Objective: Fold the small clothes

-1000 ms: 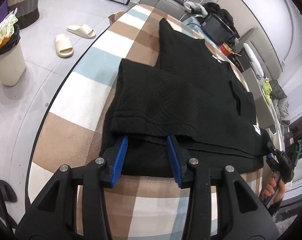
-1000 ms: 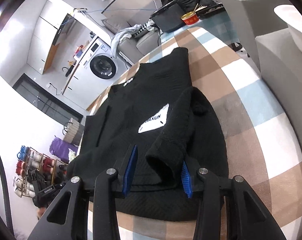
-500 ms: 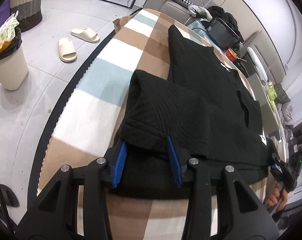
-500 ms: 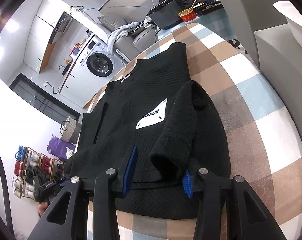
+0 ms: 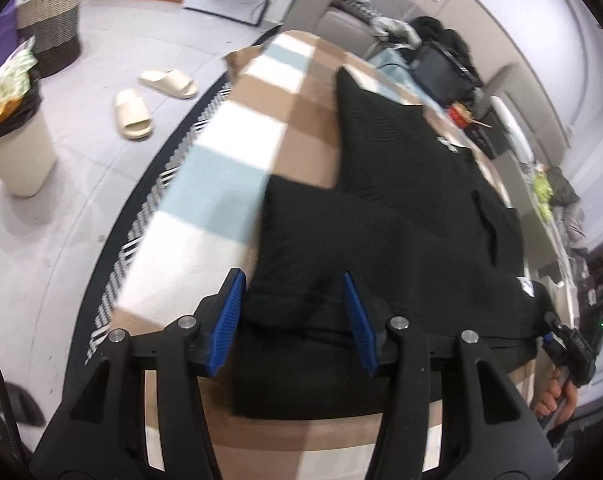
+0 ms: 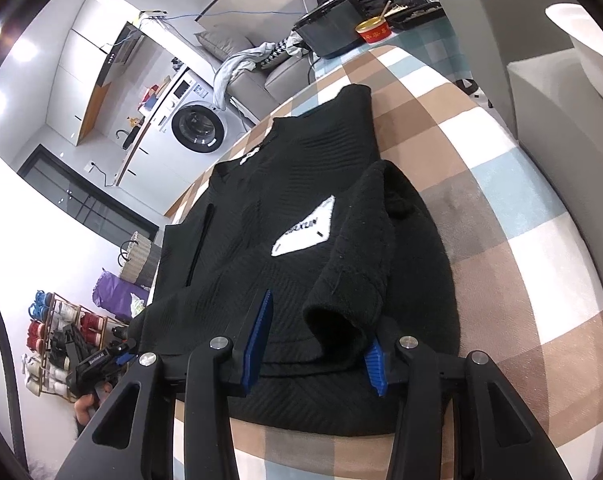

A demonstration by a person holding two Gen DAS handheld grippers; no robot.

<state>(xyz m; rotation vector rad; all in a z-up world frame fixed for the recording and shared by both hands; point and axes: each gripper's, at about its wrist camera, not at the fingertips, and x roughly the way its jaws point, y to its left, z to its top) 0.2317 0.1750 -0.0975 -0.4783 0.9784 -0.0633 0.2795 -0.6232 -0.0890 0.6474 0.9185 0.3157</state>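
Note:
A black knit sweater [image 5: 413, 208] with a white logo patch [image 6: 305, 232] lies flat on a checked brown, white and blue cloth [image 5: 237, 168]. Both sleeves are folded in over the body. My left gripper [image 5: 293, 320] is open, its blue pads either side of the left sleeve's cuff [image 5: 301, 292], apart from it. My right gripper [image 6: 315, 344] is open around the right sleeve's cuff [image 6: 341, 312], which rises loosely between the pads. Each gripper shows small at the edge of the other's view.
Left of the cloth lies grey floor with two slippers [image 5: 149, 96], a bin [image 5: 13, 148] and a basket [image 5: 49, 28]. A sofa with clothes, a black tray [image 6: 329, 32] and a red bowl [image 6: 375, 32] stand beyond the far end. A shoe rack [image 6: 57, 328] is at the left.
My left gripper has drawn back and risen, and its view has tilted. My right gripper has drawn back a little. Both stay open; the sleeves lie as they were.

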